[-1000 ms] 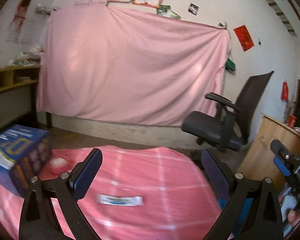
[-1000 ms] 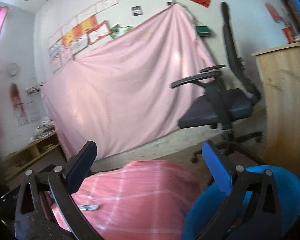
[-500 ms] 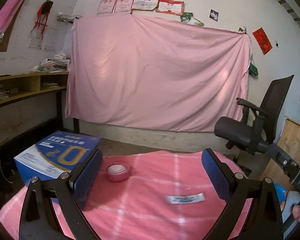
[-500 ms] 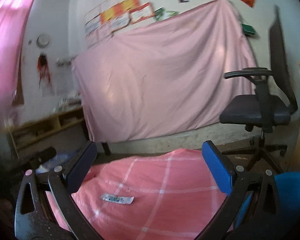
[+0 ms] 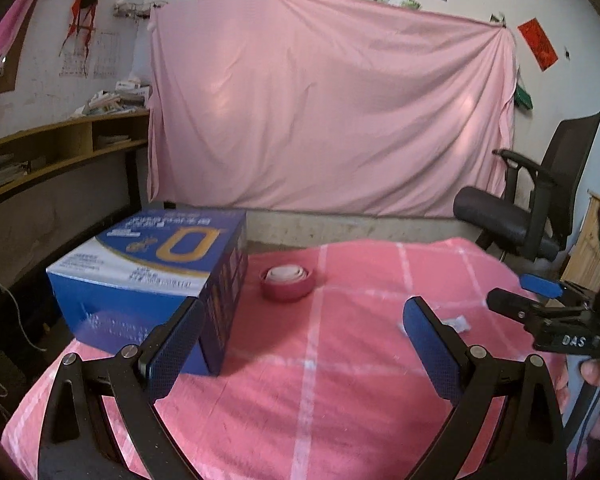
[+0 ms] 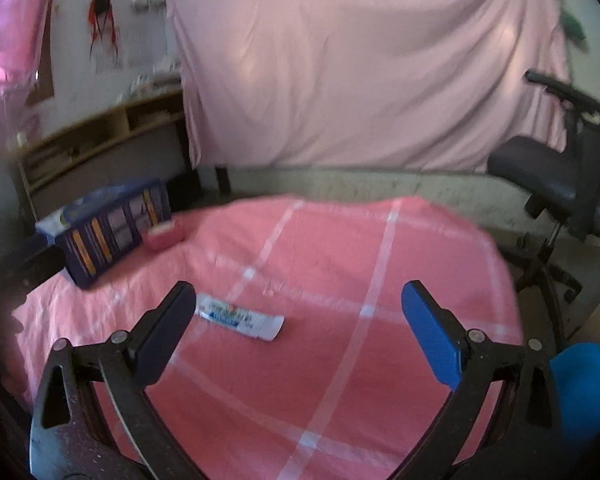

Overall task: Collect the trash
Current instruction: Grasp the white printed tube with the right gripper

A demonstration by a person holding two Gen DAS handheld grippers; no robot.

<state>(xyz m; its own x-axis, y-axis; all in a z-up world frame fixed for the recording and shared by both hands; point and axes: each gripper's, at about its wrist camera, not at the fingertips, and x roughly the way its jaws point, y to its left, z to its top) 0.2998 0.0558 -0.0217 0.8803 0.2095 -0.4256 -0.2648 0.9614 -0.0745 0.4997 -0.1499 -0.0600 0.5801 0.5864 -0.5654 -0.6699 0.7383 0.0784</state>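
Observation:
A flat white wrapper (image 6: 240,317) with blue print lies on the pink checked tablecloth (image 6: 340,248), just ahead of my right gripper (image 6: 296,320), nearer its left finger. That gripper is open and empty. In the left wrist view the wrapper (image 5: 454,323) shows only partly behind the right finger. My left gripper (image 5: 300,344) is open and empty above the cloth (image 5: 300,380). The right gripper (image 5: 540,304) also shows in the left wrist view at the right edge. A blue bin (image 6: 584,384) sits at the lower right.
A blue carton (image 5: 152,272) stands on the table's left side, close to my left finger. A pink roll of tape (image 5: 287,283) lies beside it. A black office chair (image 5: 532,208) stands at the right, a wooden shelf (image 5: 60,148) at the left.
Both views have swung left and down toward the table. The carton and tape roll are now closer in the left view. The wrapper now lies just ahead of my right gripper.

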